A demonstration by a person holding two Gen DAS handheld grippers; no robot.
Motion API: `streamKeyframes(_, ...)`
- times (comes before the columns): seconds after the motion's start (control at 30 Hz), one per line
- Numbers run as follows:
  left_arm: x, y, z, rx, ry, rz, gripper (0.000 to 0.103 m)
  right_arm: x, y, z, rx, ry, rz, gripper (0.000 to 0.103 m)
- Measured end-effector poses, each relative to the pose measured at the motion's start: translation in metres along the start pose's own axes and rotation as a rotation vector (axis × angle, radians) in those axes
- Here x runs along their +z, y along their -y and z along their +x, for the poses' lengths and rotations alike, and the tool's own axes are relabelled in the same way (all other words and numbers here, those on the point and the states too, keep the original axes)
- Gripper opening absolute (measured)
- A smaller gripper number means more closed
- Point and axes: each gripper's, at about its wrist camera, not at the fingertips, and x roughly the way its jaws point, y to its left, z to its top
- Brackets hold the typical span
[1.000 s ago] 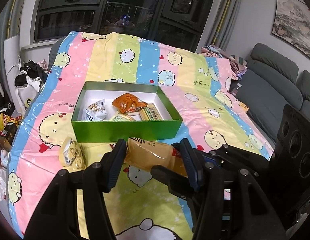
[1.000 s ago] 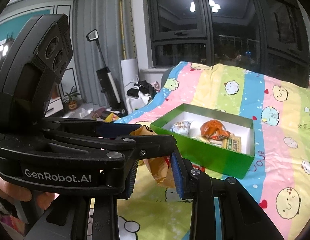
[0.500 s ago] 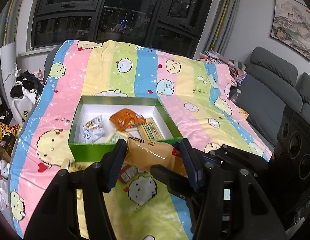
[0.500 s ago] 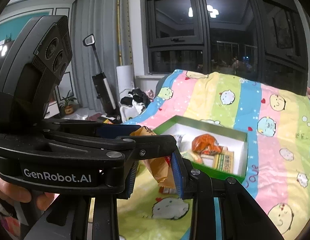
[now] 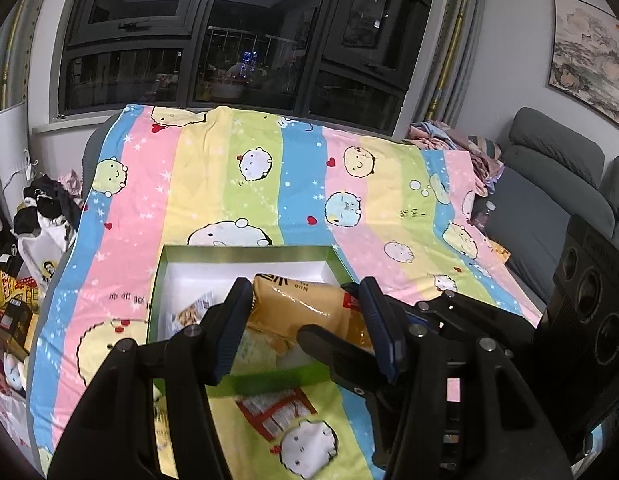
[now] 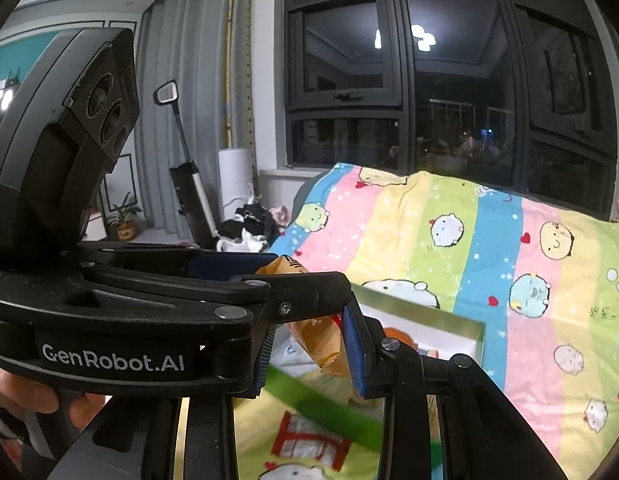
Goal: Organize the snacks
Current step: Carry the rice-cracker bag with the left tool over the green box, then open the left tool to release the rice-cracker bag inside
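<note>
1. nearest the lens, the left gripper (image 5: pixel 305 312) and the right gripper (image 6: pixel 309 344) both pinched one orange snack packet (image 5: pixel 305 308), each from its own side; neither stood spread.
2. the packet's long axis ran across the left gripper's fingers, from one pad to the other, and it hung above the near half of the green box (image 5: pixel 245 254), not touching it as far as could be told.
3. so the box lay straight ahead of and below both grippers; neither looked clearly nearer.
4. a red and white packet (image 5: pixel 275 412) lay on the striped sheet (image 5: pixel 349 208) just outside the box's near wall.
5. inside the box, a pale snack bag (image 5: pixel 189 312) showed; the rest was hidden behind the packet and fingers, and the box's far right corner was cut off in the right wrist view.
</note>
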Motion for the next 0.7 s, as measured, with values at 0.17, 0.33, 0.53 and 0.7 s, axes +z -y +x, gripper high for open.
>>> streamKeyframes(0.17,0.004,-0.011,0.024,-0.005,-0.022,-0.010,0.054,0.000,0.012,0.023,-0.010,-0.022,-0.003,0.034)
streamKeyframes(0.33,0.005,-0.024,0.051,-0.008,-0.056,-0.036,0.054,-0.006,0.024,0.047,-0.009,-0.055,0.009,0.034)
streamKeyframes(0.53,0.000,-0.043,0.088,-0.020,-0.115,-0.065,0.054,-0.018,0.041,0.078,-0.009,-0.114,0.039,0.034)
streamKeyframes(0.7,-0.008,-0.060,0.115,-0.049,-0.189,-0.137,0.055,-0.031,0.050,0.100,-0.013,-0.186,0.061,0.034)
